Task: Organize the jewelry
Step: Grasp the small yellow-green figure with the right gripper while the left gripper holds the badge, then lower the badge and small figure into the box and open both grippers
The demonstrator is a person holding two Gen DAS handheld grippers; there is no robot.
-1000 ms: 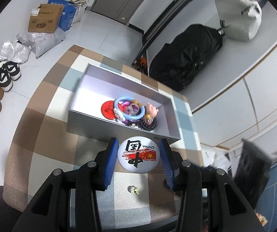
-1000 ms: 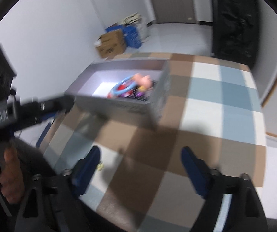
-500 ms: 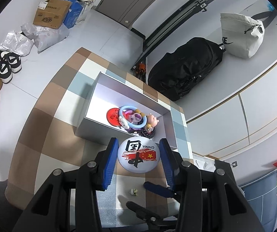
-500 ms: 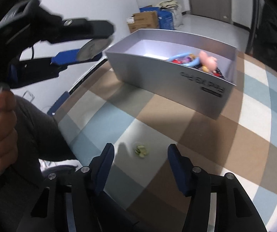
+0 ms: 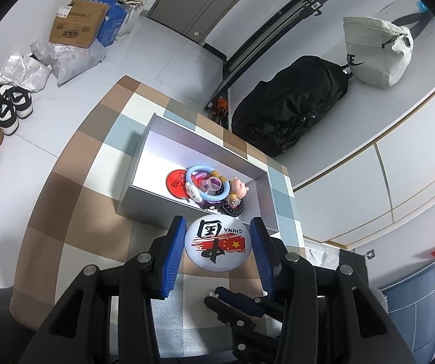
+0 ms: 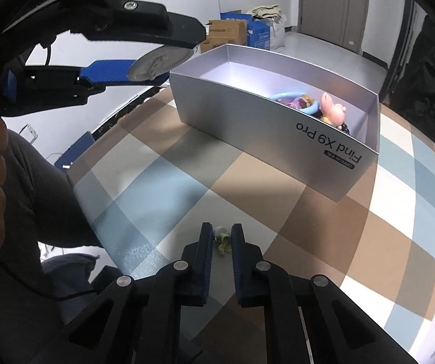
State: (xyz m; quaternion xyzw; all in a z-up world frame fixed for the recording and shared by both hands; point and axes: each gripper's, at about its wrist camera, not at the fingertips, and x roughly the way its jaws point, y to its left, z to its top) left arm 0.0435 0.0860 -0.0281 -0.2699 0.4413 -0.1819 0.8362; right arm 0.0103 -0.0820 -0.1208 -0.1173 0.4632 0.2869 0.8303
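Note:
My left gripper is shut on a round white badge printed "CHINA" with a red flag, held in the air just short of the silver box. The box holds a red badge, a blue ring, a pink pig figure and dark beads. In the right wrist view the badge's back shows at upper left, and the box is ahead. My right gripper sits low on the checked tablecloth, its fingers closed narrowly around a small green-and-white trinket.
The table has a brown, blue and white checked cloth. A black bag and a white bag lean on the wall behind it. Cardboard boxes, plastic sacks and shoes lie on the floor to the left.
My right gripper has dropped to the cloth and narrowed its fingers around the small trinket. My left gripper has risen with the badge and stays near the box's front wall.

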